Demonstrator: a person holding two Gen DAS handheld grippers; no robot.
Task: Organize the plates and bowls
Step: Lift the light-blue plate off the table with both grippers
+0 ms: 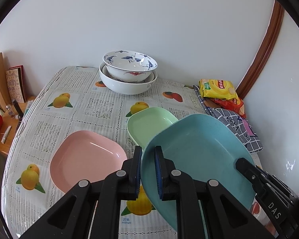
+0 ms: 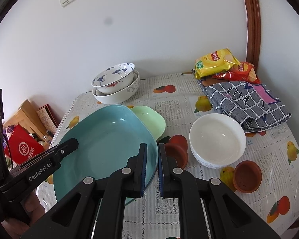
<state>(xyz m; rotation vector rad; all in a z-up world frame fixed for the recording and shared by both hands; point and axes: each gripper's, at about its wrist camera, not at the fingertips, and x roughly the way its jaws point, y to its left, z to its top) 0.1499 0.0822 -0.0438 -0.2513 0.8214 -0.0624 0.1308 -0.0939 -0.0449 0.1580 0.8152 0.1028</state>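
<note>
A blue square plate [image 1: 201, 153] is held tilted above the table by both grippers. My left gripper [image 1: 147, 171] is shut on its left rim; my right gripper [image 2: 151, 169] is shut on its right rim [image 2: 109, 139]. The right gripper's finger shows in the left wrist view [image 1: 247, 171], and the left gripper's finger shows in the right wrist view [image 2: 65, 149]. A green plate [image 1: 149, 127] lies partly under the blue one. A pink plate [image 1: 87, 157] lies to the left. Stacked white-and-blue bowls [image 1: 129, 71] stand at the back. A white bowl [image 2: 217, 139] sits to the right.
Two brown clay saucers [image 2: 247, 177] lie near the white bowl. A checked cloth [image 2: 247, 101] and snack bags [image 2: 215, 61] occupy the back right corner. The wall is close behind. A side table with books and a red bag [image 2: 24, 149] stands to the left.
</note>
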